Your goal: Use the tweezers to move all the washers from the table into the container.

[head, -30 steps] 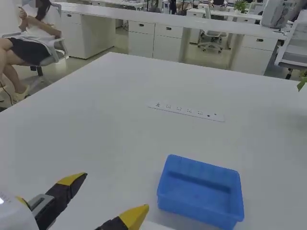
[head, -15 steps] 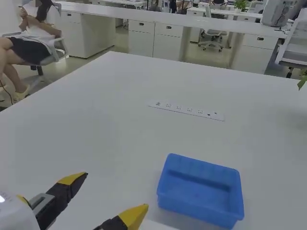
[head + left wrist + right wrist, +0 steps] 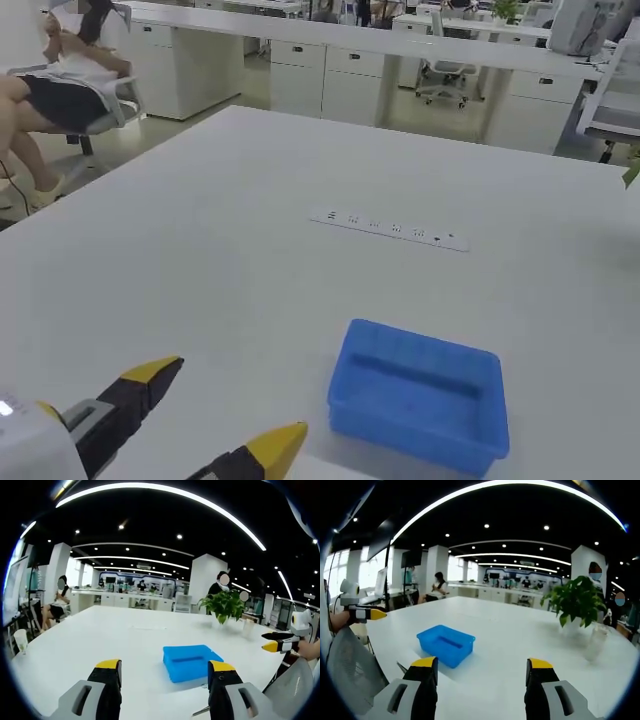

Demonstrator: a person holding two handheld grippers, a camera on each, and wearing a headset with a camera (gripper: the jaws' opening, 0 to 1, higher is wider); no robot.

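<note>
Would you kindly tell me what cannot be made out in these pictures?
Washers: too small to tell on the table, head view.
Container contents: left gripper view, near wall hides most.
Thin metal tip: left gripper view, cut off behind the left tool's jaw; tweezers or not, unclear.

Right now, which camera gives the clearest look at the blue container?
The head view: it looks down into the blue container, near and large. The left gripper view shows the container small, ahead between its jaws; the right gripper view shows it small, off left.
</note>
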